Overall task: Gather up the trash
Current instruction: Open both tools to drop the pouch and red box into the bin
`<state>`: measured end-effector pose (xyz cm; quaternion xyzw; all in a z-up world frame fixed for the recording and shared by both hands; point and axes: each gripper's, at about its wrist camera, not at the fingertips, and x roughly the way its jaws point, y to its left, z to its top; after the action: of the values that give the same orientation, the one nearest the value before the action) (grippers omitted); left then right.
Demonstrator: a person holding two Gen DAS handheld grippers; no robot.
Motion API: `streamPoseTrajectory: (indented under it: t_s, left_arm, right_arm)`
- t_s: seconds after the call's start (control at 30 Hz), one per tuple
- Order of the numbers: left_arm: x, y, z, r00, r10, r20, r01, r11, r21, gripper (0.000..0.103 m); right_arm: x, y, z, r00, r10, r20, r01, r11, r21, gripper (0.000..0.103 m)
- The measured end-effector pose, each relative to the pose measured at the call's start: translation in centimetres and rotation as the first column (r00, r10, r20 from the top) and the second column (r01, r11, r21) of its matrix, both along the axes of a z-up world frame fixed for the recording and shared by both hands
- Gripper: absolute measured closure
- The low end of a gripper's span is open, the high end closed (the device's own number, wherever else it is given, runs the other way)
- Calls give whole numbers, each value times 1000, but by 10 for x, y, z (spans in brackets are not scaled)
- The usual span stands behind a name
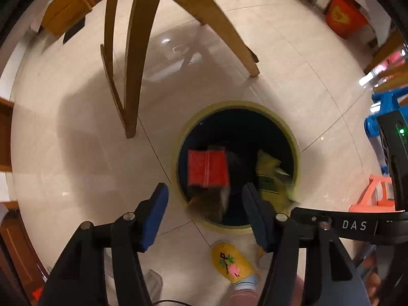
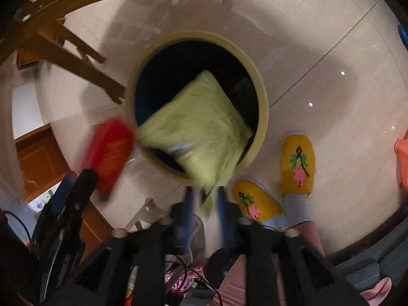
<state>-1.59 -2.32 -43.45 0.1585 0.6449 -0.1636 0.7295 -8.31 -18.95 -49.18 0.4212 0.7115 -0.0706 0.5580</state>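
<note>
A round bin (image 1: 255, 105) with a pale yellow rim and dark inside stands on the tiled floor. My left gripper (image 1: 205, 188) points straight down at it, open, its blue pads (image 1: 155, 216) well apart. A red box (image 1: 207, 168) hangs blurred over the bin's mouth, just past the fingertips and free of both pads. In the right wrist view a yellow-green bag (image 2: 201, 127) hangs blurred over the bin (image 2: 263, 97). Its lower corner lies between the parted fingers of my right gripper (image 2: 204, 191), which is open. The red box (image 2: 109, 150) shows there at the left.
Wooden chair legs (image 1: 135, 58) stand behind the bin. A person's yellow slippers (image 2: 297, 163) are beside it on the near side. An orange bucket (image 1: 344, 17) stands far right, and blue (image 1: 382, 117) and orange stools (image 1: 374, 193) at the right edge. A wooden cabinet (image 2: 40, 158) stands left.
</note>
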Motion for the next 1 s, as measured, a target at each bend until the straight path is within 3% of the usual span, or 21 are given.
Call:
streamPoseTrajectory:
  t_s: [0.23, 0.5, 0.73, 1.0]
  left_arm:
    - [16, -2, -2, 998, 60, -28, -60, 998, -3, 40]
    - [10, -2, 17, 996, 85, -19, -85, 996, 8, 40]
    - [4, 4, 70, 993, 118, -5, -118, 993, -5, 40]
    - [-10, 20, 167, 988, 147, 46, -144, 988, -57, 40]
  right_arm:
    - [10, 6, -2, 998, 63, 31, -62, 998, -30, 65]
    - [15, 5, 26, 988, 124, 87, -115, 988, -107, 65]
    - [21, 1, 76, 975, 164, 150, -136, 974, -178, 65]
    - [23, 0, 164, 950, 223, 218, -165, 953, -253, 65]
